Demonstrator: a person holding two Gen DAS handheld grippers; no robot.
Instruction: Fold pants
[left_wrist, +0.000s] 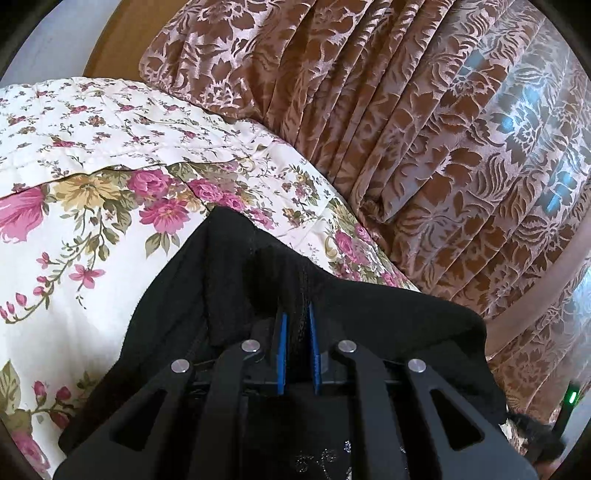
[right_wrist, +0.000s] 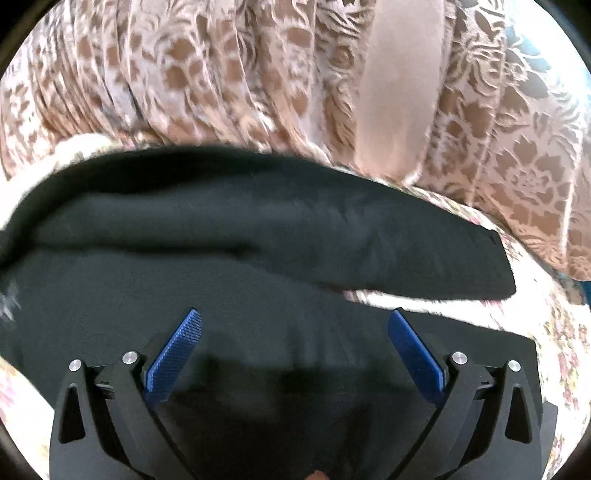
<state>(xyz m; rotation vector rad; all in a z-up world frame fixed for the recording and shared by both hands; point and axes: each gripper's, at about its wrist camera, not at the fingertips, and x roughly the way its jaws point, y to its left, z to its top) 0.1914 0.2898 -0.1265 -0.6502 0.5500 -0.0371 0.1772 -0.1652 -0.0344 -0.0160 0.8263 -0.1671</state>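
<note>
left tongs (left_wrist: 297, 328): we pinch a black seam of the pants (right_wrist: 258, 236)
right tongs (right_wrist: 293, 332): spread above the cloth, gripping nothing
progress: we judge mid-fold; legs stacked ahead on the bed (left_wrist: 110, 236), final folds left

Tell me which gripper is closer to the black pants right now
Left. The left gripper has its jaws shut on a bunched fold of the black pants, in direct contact. The right gripper hangs over them with jaws wide open, gripping nothing.

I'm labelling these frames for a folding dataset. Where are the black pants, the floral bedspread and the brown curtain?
black pants (right_wrist: 258, 236): right wrist view, upper folded leg.
floral bedspread (left_wrist: 92, 206): left wrist view, large rose print.
brown curtain (left_wrist: 406, 129): left wrist view, middle pleats.
</note>
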